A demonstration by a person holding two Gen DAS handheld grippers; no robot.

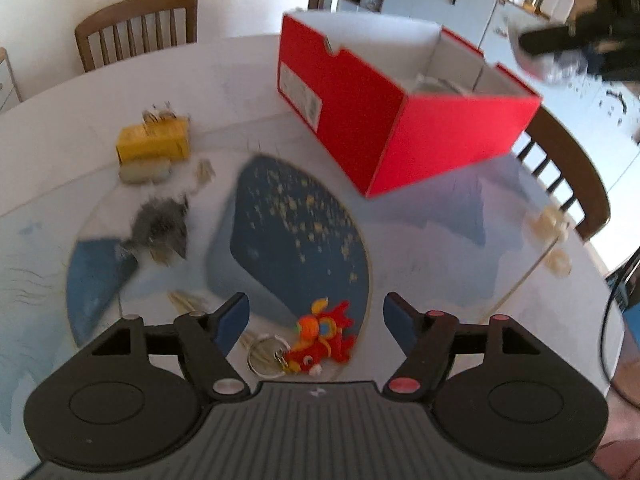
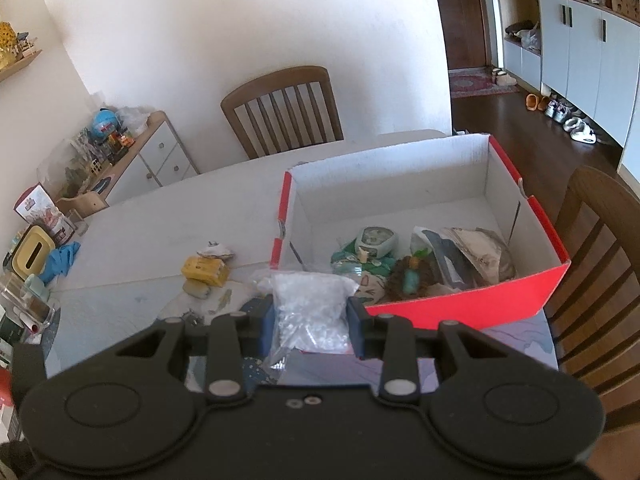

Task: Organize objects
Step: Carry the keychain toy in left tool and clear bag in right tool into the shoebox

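A red shoebox (image 1: 400, 120) with a white inside stands on the table; in the right wrist view the box (image 2: 460, 308) holds several small items. My left gripper (image 1: 316, 316) is open, low over the table, with a red plush fish keychain (image 1: 320, 340) between its fingers. My right gripper (image 2: 314, 320) is shut on a clear plastic bag of small white bits (image 2: 312, 308), held above the table just before the box's near wall. The right gripper with the bag shows blurred at the top right of the left wrist view (image 1: 560, 52).
A yellow block (image 1: 154, 142), a grey fuzzy item (image 1: 160, 228) and pale small pieces (image 1: 552, 236) lie on the patterned table cover (image 1: 288, 220). Wooden chairs (image 2: 284, 108) stand at the far side and the right (image 2: 596, 260). A cluttered cabinet (image 2: 132, 152) is at left.
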